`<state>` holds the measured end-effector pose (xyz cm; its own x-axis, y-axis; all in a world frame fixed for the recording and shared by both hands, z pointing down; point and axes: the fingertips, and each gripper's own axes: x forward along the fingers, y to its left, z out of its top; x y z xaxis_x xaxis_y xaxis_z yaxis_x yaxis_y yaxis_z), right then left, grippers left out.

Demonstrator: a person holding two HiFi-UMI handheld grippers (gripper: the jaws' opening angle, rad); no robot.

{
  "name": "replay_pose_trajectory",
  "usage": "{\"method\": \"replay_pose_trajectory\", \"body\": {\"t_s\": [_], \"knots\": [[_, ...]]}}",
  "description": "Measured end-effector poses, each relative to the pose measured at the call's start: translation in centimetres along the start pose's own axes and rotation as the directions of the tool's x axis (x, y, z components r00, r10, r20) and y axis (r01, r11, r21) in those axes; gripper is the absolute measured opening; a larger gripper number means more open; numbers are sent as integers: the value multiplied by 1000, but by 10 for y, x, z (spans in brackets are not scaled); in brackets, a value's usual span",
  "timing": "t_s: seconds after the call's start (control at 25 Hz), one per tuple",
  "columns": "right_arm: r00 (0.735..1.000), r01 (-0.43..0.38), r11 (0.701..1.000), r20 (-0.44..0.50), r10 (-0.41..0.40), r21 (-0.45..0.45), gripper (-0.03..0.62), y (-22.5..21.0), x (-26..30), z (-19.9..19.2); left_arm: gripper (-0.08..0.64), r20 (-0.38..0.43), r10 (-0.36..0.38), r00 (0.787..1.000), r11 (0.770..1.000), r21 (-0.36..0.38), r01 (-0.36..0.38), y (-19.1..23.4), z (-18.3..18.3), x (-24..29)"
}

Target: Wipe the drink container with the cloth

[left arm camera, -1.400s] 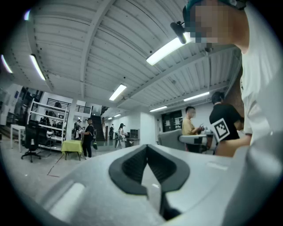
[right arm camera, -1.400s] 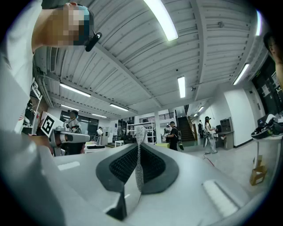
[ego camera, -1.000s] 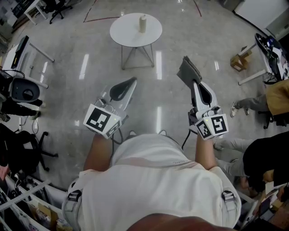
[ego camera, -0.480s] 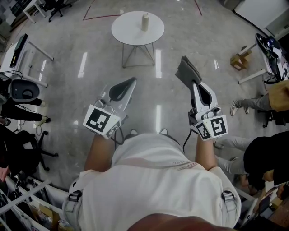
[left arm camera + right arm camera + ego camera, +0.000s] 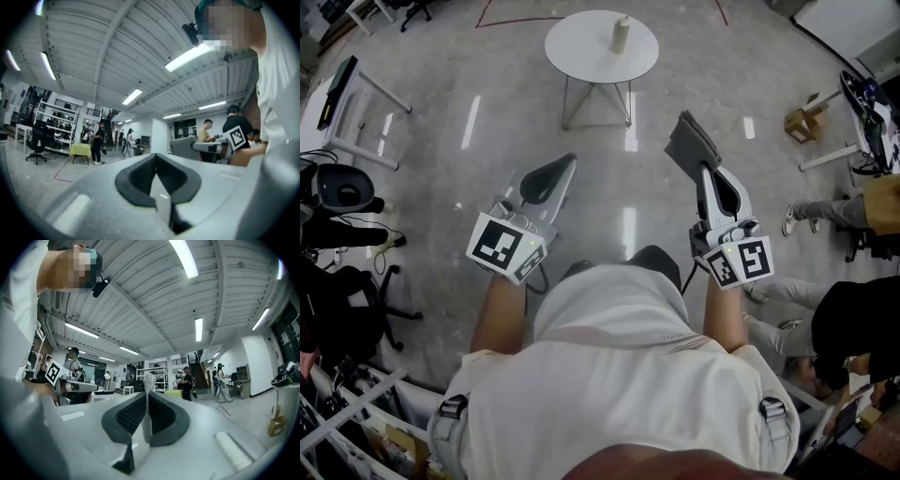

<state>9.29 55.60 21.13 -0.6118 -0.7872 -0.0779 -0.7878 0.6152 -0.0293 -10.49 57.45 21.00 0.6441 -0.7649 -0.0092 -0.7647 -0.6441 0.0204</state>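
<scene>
A pale, upright drink container (image 5: pixel 621 35) stands on a round white table (image 5: pixel 581 52) at the top of the head view, well ahead of both grippers. My right gripper (image 5: pixel 704 172) points toward it and is shut on a grey cloth (image 5: pixel 690 142), which sticks out past its tips. In the right gripper view the cloth (image 5: pixel 149 394) shows as a thin mesh strip pinched in the right gripper (image 5: pixel 147 404). My left gripper (image 5: pixel 569 161) is shut with nothing in it, and in its own view the left gripper (image 5: pixel 157 161) has its jaws closed together.
A desk with a monitor (image 5: pixel 342 89) and a black office chair (image 5: pixel 347 291) stand at the left. At the right are a cardboard box (image 5: pixel 803 122) and seated people (image 5: pixel 844 220). Glossy grey floor lies between me and the table. More people and shelves stand far off.
Both grippers have moved forward as the person steps; the table and container have shifted right in the head view. The cloth stays pinched in the right gripper.
</scene>
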Motion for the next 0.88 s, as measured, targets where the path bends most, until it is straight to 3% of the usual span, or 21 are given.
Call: {"method": "replay_pose_trajectory", "body": {"t_s": [0.24,0.4,0.88], "knots": [[1000,24,999,-13,-24,22,14,-25,25,-4,2,6,-16,1000,1000,-10,17,24,1,27],[1000,9,999,-21,-8,47,14,-54,57,-18,2,-37,-4,999,1000,25,5,44,-7,60],[996,-81,992,-19,83,97,14,-220,178,-29,2,-97,77,992,996,47,-73,109,1,233]]}}
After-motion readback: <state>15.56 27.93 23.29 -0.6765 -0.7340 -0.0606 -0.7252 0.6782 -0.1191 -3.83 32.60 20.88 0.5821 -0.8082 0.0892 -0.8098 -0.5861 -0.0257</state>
